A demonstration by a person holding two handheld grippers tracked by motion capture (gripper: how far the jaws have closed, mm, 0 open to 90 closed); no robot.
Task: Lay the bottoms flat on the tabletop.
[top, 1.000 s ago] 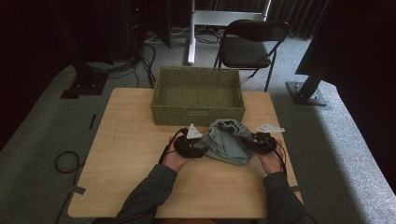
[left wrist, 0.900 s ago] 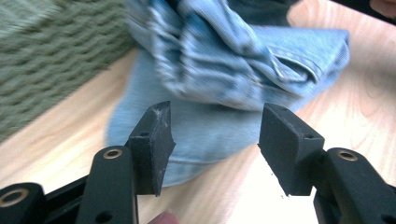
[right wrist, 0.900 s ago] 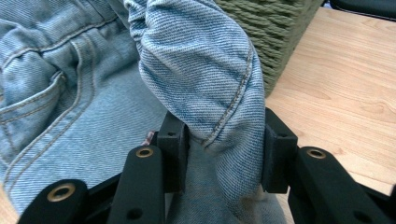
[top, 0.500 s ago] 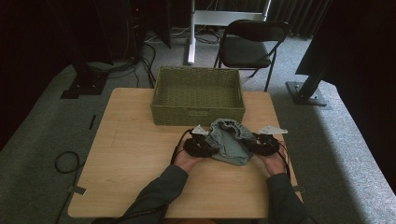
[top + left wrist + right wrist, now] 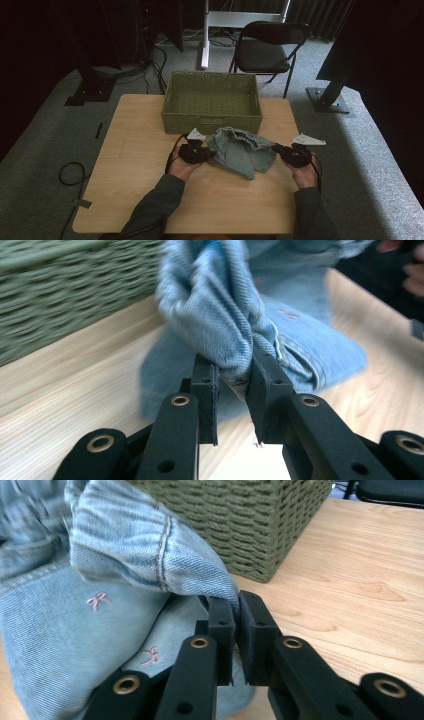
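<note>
1. High view: a crumpled pale-blue denim garment (image 5: 241, 154) is lying on the table (image 5: 135, 160) just before the wicker basket (image 5: 212, 102), between the left gripper (image 5: 202, 151) and right gripper (image 5: 281, 151).
2. Left gripper view: the jaws, having just been closing, are pinching a bunched fold of the denim garment (image 5: 225, 330).
3. Right gripper view: the nearly closed jaws are clamping the hem.

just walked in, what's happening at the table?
A person holds a gripper in each hand and works a small denim garment on the wooden table, just in front of an empty green wicker basket. The left gripper has just closed its jaws on a bunched fold at one end; the right gripper pinches a hemmed edge at the other. Most of the garment lies on the table.
</note>
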